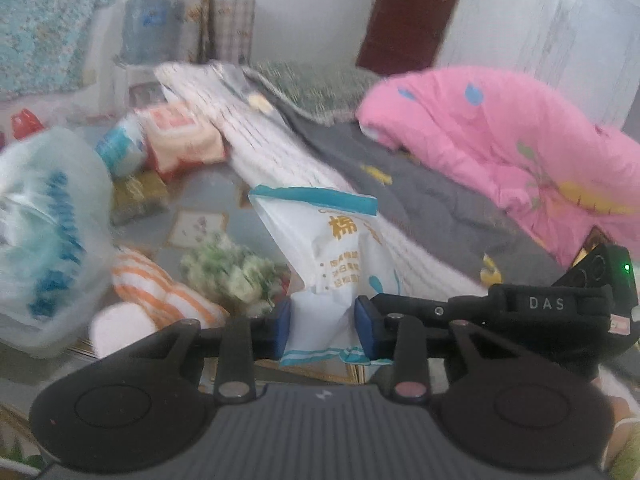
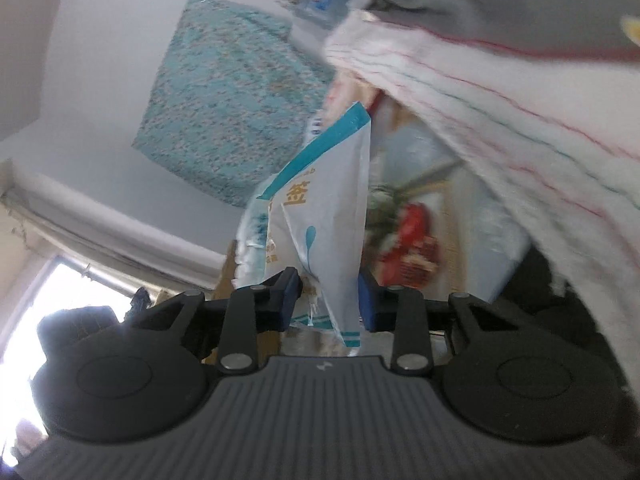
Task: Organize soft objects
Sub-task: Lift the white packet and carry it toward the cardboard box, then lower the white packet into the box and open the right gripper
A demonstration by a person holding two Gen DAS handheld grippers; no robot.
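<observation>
A white soft packet (image 1: 332,248) with a teal top strip and orange characters stands upright between the blue pads of my left gripper (image 1: 326,324), which is shut on its lower part. The right wrist view shows the same packet (image 2: 328,208) between the pads of my right gripper (image 2: 328,304), also shut on it near the bottom seam. The right gripper's black housing (image 1: 552,308) sits just right of the left fingers. The packet is lifted off the surface below.
On the bed lie a pink quilt (image 1: 500,140), a grey blanket (image 1: 400,184) and a white checked cloth (image 1: 272,148). A clear bag with blue print (image 1: 44,240), an orange striped towel (image 1: 160,288), a green-white bundle (image 1: 228,268) and an orange pack (image 1: 180,136) lie at left.
</observation>
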